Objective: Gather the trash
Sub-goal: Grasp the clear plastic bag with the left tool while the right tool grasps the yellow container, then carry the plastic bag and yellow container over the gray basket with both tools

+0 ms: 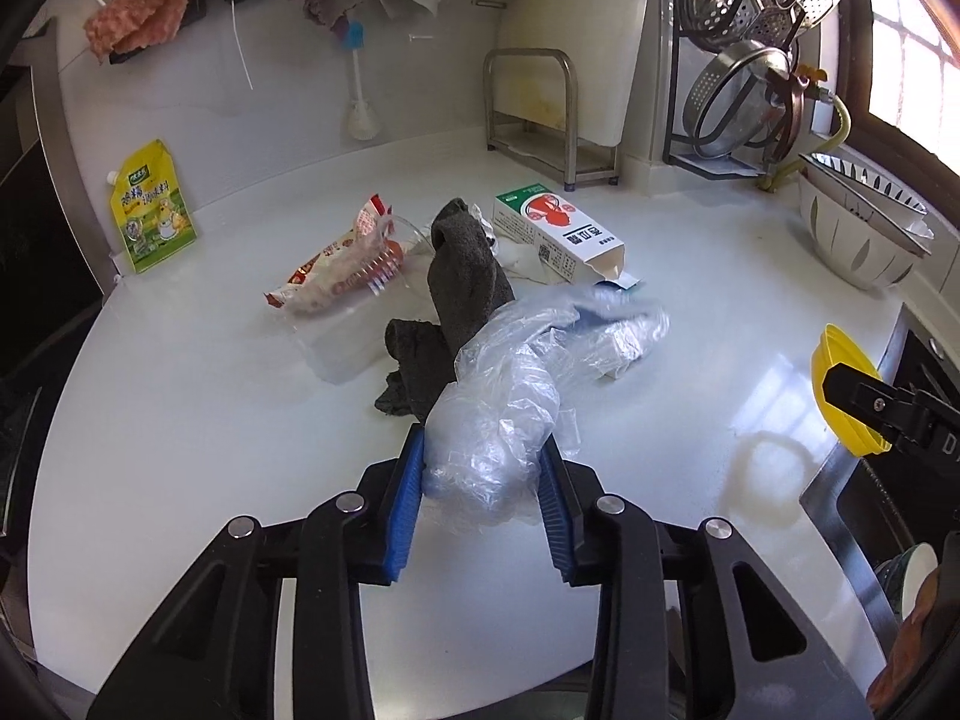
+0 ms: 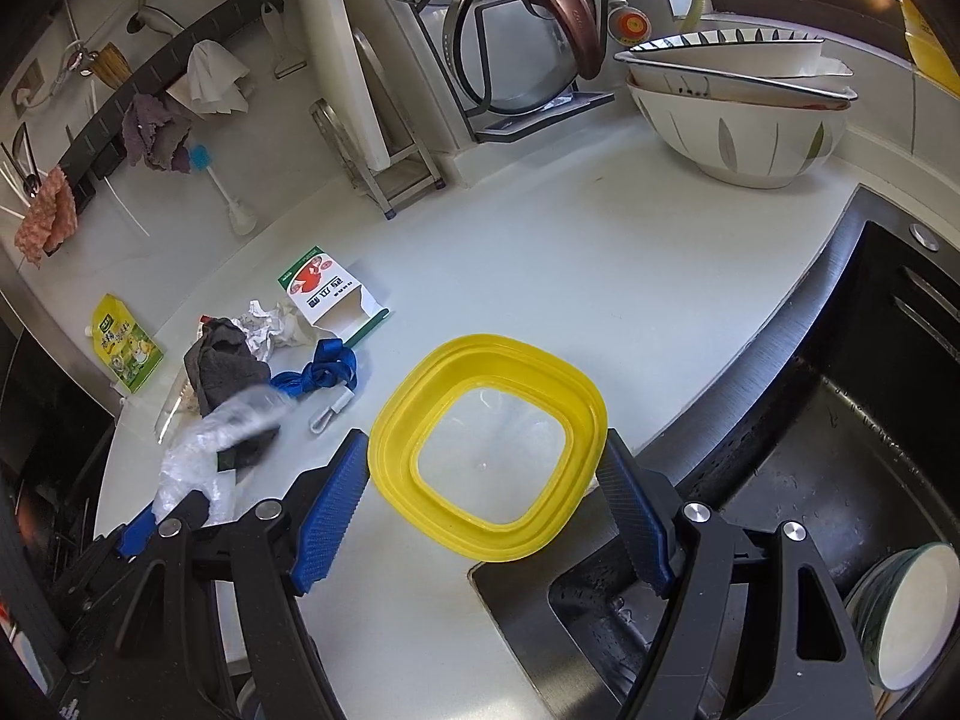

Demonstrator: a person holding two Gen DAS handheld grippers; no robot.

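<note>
The clear plastic bag [image 1: 516, 414] sits crumpled between my left gripper [image 1: 483, 480] pads, which press on it at a narrow gap. Just beyond its fingertips I note a grey cloth [image 1: 462, 294], a snack wrapper [image 1: 342, 264] and an opened carton [image 1: 558, 228] on the white counter [image 1: 180, 420]. My right gripper [image 2: 486, 498] stands wide, clasping the yellow container [image 2: 486, 444] by its sides, over the counter beside the sink [image 2: 810, 450].
</note>
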